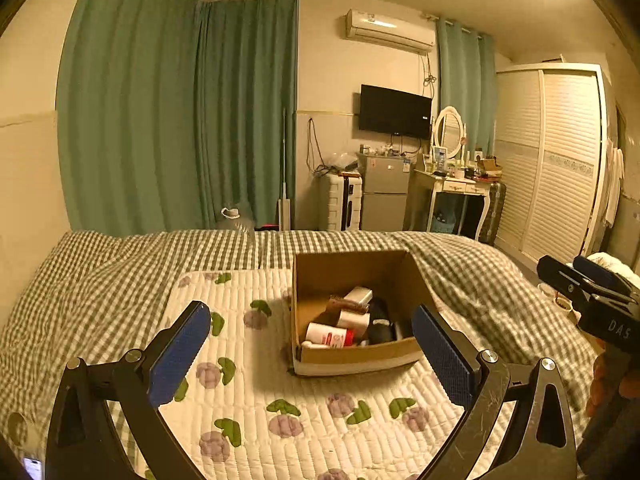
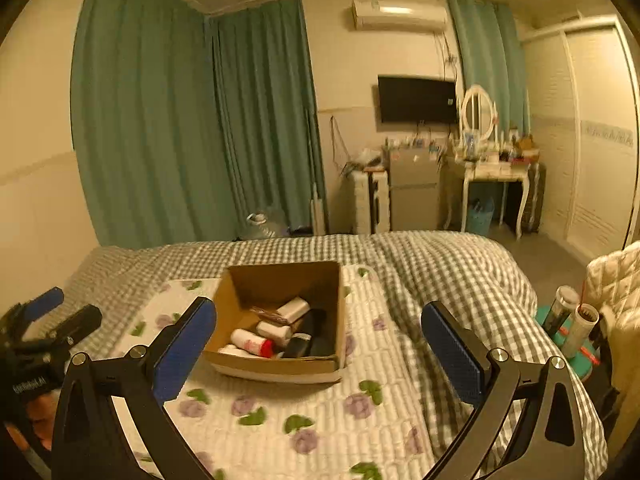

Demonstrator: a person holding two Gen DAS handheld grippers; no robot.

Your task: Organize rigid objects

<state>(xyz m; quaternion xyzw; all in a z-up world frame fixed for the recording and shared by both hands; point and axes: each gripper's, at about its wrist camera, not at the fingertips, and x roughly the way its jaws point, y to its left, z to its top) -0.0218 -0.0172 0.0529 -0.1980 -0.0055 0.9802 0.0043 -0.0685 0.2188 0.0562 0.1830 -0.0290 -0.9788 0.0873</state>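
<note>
An open cardboard box (image 1: 320,270) stands on the floral quilted mat (image 1: 256,408) on the bed. It holds several rigid items: a white bottle with a red cap (image 1: 328,336), white containers (image 1: 358,296), a brown piece and dark objects (image 1: 380,320). My left gripper (image 1: 312,350) is open and empty, hovering just in front of the box. My right gripper (image 2: 320,344) is open and empty, with the box (image 2: 280,276) just ahead between its fingers. Each gripper shows at the edge of the other's view: the right one (image 1: 592,284), the left one (image 2: 48,320).
The checked duvet (image 1: 480,276) is bunched against the box's right side. Beside the bed on the right stand two cylindrical containers (image 2: 572,320) on a teal stand. Green curtains, a fridge, a dresser and a wardrobe line the far wall.
</note>
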